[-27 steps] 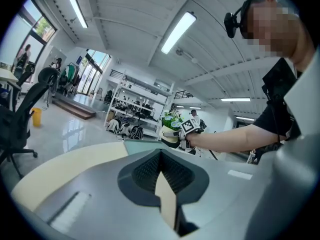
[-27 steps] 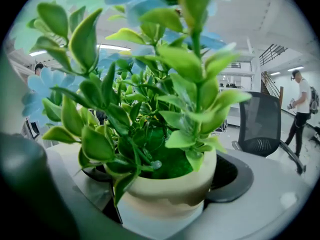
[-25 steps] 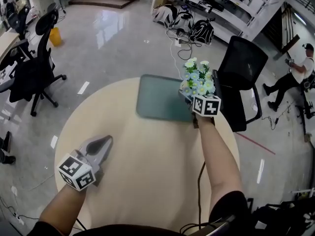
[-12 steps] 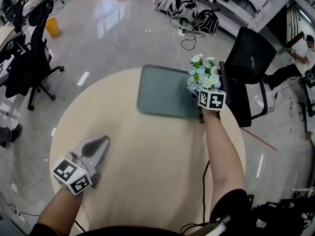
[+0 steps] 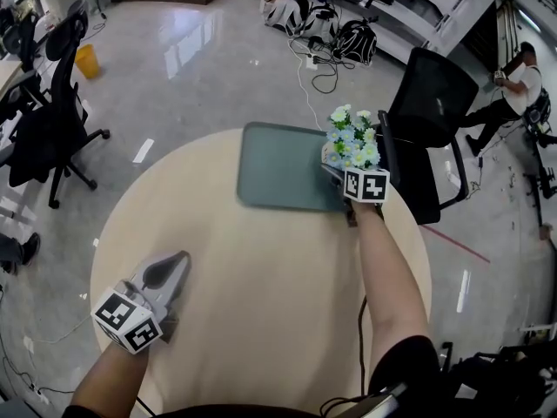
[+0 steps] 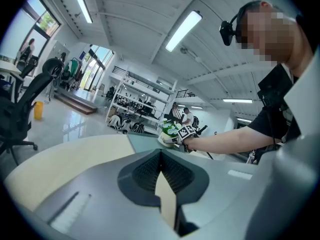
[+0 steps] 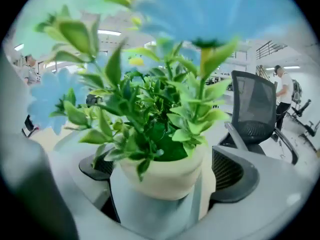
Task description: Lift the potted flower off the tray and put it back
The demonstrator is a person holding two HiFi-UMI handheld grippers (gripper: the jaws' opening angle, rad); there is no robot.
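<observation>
The potted flower stands on the right edge of the green tray, at the far side of the round counter. The right gripper is around the pot; its jaws have just been opening and are now released from it. The left gripper rests on the near counter, jaws clenched on nothing. A black office chair stands close behind the flower, and bags lie on the floor beyond.

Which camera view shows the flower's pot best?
The right gripper view: the cream pot sits close up, centre frame. The head view shows mostly its blossoms; the left gripper view shows it tiny and distant.
</observation>
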